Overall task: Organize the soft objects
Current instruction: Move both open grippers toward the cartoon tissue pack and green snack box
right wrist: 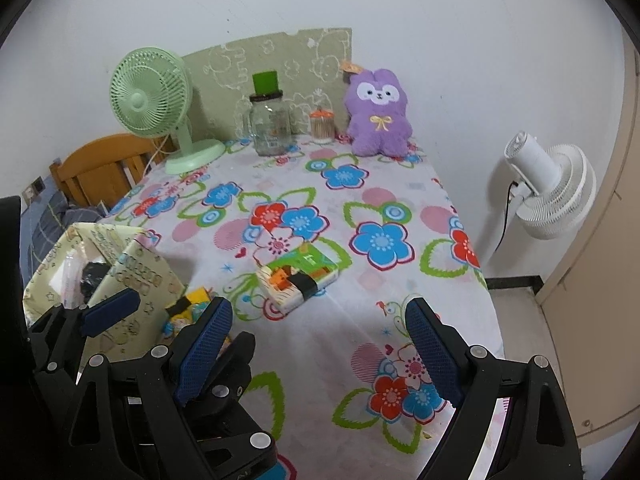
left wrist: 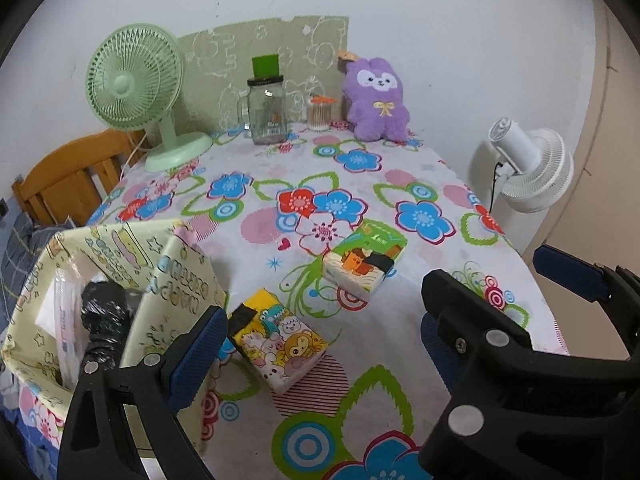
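Blue-padded, your left gripper [left wrist: 316, 344] and right gripper [right wrist: 320, 344] both hang released, nothing between the jaws. Yellow tissue pack [left wrist: 278, 344] lies just beside the fabric bin [left wrist: 182, 276]; green tissue pack [left wrist: 362, 260] mid-table; purple plush [left wrist: 378, 100] at the wall.

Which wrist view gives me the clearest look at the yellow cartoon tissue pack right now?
The left wrist view: the yellow tissue pack lies whole and unobstructed between the open fingers of the left gripper. In the right wrist view only a sliver of the pack shows, wedged behind the gripper fingers and the storage box.
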`<state>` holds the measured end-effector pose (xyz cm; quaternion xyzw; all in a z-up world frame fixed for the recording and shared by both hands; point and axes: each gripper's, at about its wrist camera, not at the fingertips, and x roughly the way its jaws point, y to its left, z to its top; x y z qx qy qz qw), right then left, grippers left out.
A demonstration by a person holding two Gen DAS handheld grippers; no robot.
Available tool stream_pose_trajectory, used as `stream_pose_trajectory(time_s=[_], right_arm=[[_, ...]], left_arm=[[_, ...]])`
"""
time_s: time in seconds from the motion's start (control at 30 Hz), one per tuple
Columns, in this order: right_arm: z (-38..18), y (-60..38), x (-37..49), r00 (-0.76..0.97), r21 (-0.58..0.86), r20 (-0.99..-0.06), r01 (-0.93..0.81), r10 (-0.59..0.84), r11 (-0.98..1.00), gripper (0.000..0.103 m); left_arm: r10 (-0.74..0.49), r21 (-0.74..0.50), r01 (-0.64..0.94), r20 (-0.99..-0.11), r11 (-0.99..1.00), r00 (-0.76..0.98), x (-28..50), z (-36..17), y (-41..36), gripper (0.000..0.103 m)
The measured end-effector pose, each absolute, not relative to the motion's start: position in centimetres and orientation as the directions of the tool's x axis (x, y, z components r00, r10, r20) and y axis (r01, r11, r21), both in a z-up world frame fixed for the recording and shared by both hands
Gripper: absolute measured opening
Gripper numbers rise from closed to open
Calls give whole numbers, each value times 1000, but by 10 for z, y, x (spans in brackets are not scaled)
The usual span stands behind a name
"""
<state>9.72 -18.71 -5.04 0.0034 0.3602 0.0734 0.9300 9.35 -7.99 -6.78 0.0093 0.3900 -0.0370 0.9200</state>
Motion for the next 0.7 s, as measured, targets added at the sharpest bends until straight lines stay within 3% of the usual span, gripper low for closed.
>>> stream_pose_trajectory(time_s=[0.7], right_arm=[[-95,-194,132,664,47,-737,-133,124,990,90]], left_arm=[[59,0,-102,-813,995,580,122,-118,-83,98]])
